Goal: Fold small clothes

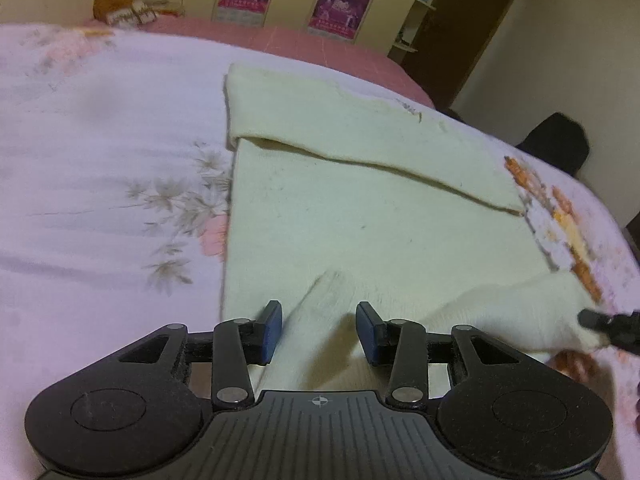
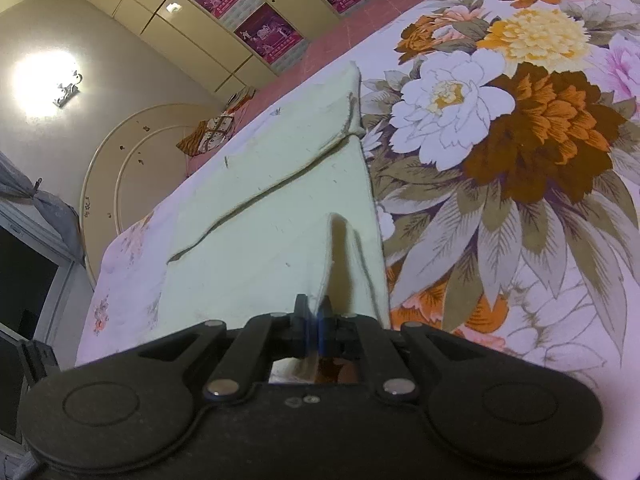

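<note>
A cream cloth (image 1: 360,208) lies flat on the floral bedsheet (image 1: 100,160), its far edge folded over toward me. My left gripper (image 1: 319,330) is open, its blue pads on either side of a raised ridge of the cloth's near edge. My right gripper (image 2: 316,320) is shut on the cloth's near corner (image 2: 320,276) and lifts it off the sheet. In the left wrist view the right gripper (image 1: 612,326) shows at the right edge holding that lifted corner (image 1: 520,312). The cloth also shows in the right wrist view (image 2: 260,216).
The bed's large flower print (image 2: 520,128) spreads right of the cloth. A pink sheet (image 1: 280,36) and an orange-and-white bundle (image 1: 124,10) lie at the far side. Cupboards with magenta posters (image 1: 340,8) stand behind. A dark object (image 1: 556,144) sits past the bed's right edge.
</note>
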### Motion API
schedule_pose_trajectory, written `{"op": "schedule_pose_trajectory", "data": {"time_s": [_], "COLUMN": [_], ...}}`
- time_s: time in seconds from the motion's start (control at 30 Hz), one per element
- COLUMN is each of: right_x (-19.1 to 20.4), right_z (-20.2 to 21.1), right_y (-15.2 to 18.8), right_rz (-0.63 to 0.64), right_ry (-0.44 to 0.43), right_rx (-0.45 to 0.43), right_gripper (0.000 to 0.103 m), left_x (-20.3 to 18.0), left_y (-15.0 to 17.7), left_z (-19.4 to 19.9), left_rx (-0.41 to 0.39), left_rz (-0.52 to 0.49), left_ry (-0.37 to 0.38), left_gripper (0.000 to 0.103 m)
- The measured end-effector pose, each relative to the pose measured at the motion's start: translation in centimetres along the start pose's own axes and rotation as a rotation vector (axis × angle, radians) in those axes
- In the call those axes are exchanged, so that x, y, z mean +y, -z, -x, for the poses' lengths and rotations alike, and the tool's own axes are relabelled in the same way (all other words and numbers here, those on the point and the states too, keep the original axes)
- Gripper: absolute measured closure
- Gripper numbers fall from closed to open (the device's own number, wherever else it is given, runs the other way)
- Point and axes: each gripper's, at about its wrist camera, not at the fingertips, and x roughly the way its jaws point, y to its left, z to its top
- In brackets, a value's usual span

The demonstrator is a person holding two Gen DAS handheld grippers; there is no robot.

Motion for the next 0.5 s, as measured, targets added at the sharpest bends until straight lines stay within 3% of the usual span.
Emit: {"op": "schedule_pose_trajectory", "data": {"time_s": [0.1, 0.13, 0.2, 0.27, 0.37, 0.43, 0.5], "right_x": [-0.1, -0.2, -0.4, -0.5, -0.5, -0.3, 0.1], "right_z": [-0.1, -0.1, -0.2, -0.2, 0.3, 0.8, 1.0], "right_y": [-0.1, -0.1, -0.2, -0.3, -0.7, -1.2, -1.8], "right_rz": [0.000, -0.003, -0.013, -0.018, -0.023, -0.024, -0.018], "right_ry": [0.001, 0.000, -0.003, -0.002, 0.003, -0.012, -0.041], "right_rx": [-0.001, -0.002, -0.003, -0.006, -0.031, -0.056, -0.073], "right_gripper": [0.098, 0.098, 0.098, 0.098, 0.098, 0.098, 0.098], "left_x": [0.0, -0.4, -0.9, -1.4, -0.8, -0.3, -0.2], "left_y": [-0.3, -0.3, 0.2, 0.7, 1.0, 0.9, 0.5], "left_z": [-0.8, -0.9, -0.5, 1.2, 5.4, 6.9, 7.2], "left_rx": [0.027, 0.037, 0.026, -0.071, -0.276, -0.349, -0.374], "left_rz": [-0.019, -0.056, -0.093, -0.110, -0.066, -0.057, -0.071], "left_ry": [0.055, 0.048, 0.037, 0.012, 0.004, 0.016, 0.002], "left_gripper": [0.064, 0.099, 0.097, 0.098, 0.098, 0.098, 0.098]}}
